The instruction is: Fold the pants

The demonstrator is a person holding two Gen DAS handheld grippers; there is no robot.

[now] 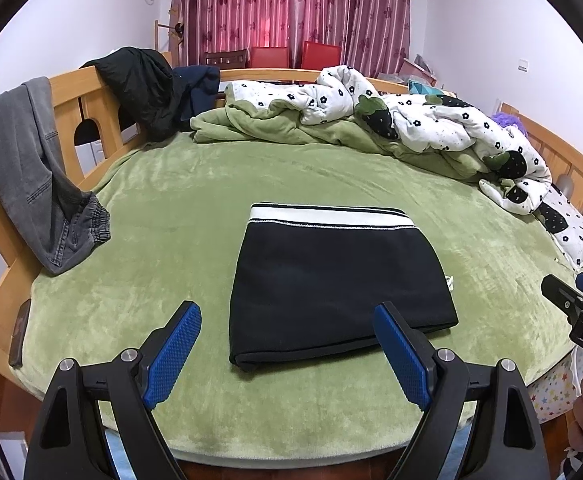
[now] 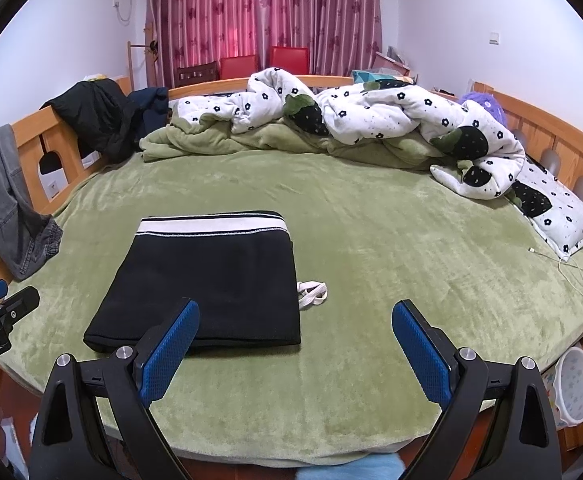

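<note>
The black pants [image 1: 331, 280] lie folded into a compact rectangle on the green bed cover [image 1: 171, 200], with the white striped waistband at the far edge. They also show in the right wrist view [image 2: 211, 280], with a white drawstring [image 2: 311, 294] sticking out at their right side. My left gripper [image 1: 287, 320] is open and empty, held above the near edge of the pants. My right gripper [image 2: 295, 316] is open and empty, above the bed cover [image 2: 371, 240] just right of the pants' near corner. Each gripper shows at the edge of the other's view.
Grey jeans [image 1: 31, 184] hang over the wooden bed rail at left. A dark jacket [image 1: 143, 88] drapes over the far rail. A rumpled white flowered quilt [image 1: 431, 128] lies along the back and right. A phone [image 1: 19, 332] lies at the left edge. A white charger cable [image 2: 571, 272] lies at right.
</note>
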